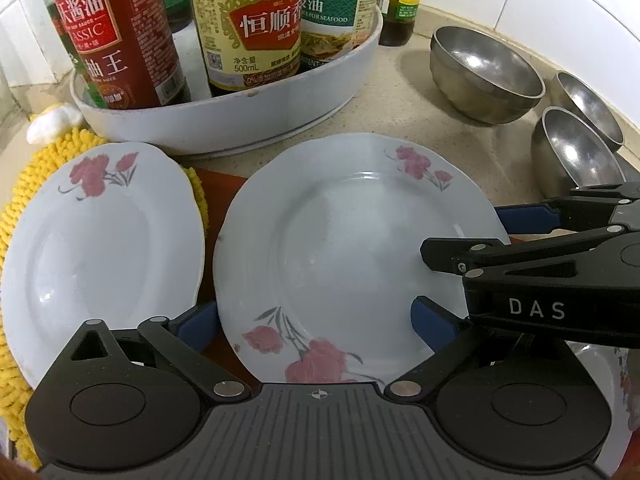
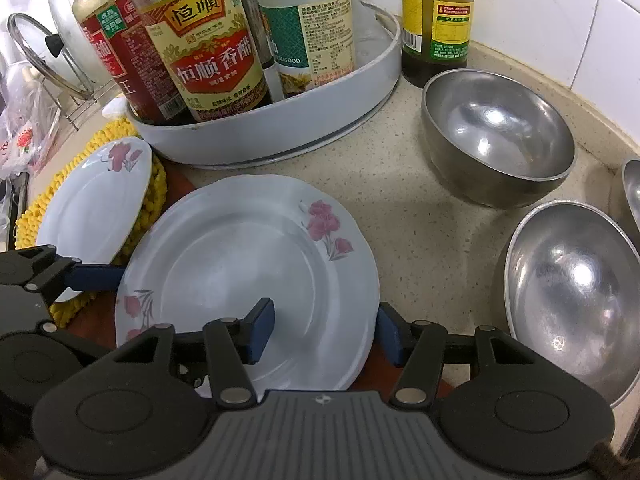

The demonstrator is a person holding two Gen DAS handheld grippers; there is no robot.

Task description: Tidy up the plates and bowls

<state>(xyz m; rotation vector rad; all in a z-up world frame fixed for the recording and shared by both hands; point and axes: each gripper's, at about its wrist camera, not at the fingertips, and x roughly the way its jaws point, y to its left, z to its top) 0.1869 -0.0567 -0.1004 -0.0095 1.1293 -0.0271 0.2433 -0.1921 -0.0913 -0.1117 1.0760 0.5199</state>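
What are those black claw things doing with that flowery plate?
A person is tidying dishes with two hand-held grippers. Both are open around the white plate with pink flowers nearer the middle of the counter: the left gripper at its near rim, the right gripper at its right rim. A second white flowered plate rests on a yellow mat. Three steel bowls wait nearby.

Two plates (image 2: pixel 248 264) (image 2: pixel 92 200) side by side, bottle tray (image 2: pixel 280 120) behind, bowls (image 2: pixel 496 140) (image 2: pixel 572 300) right.

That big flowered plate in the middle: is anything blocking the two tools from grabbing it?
Nothing visible does. The left tool straddles the plate's near rim and the right tool straddles its right rim, both open. The other flowered plate lies beside it, apart.
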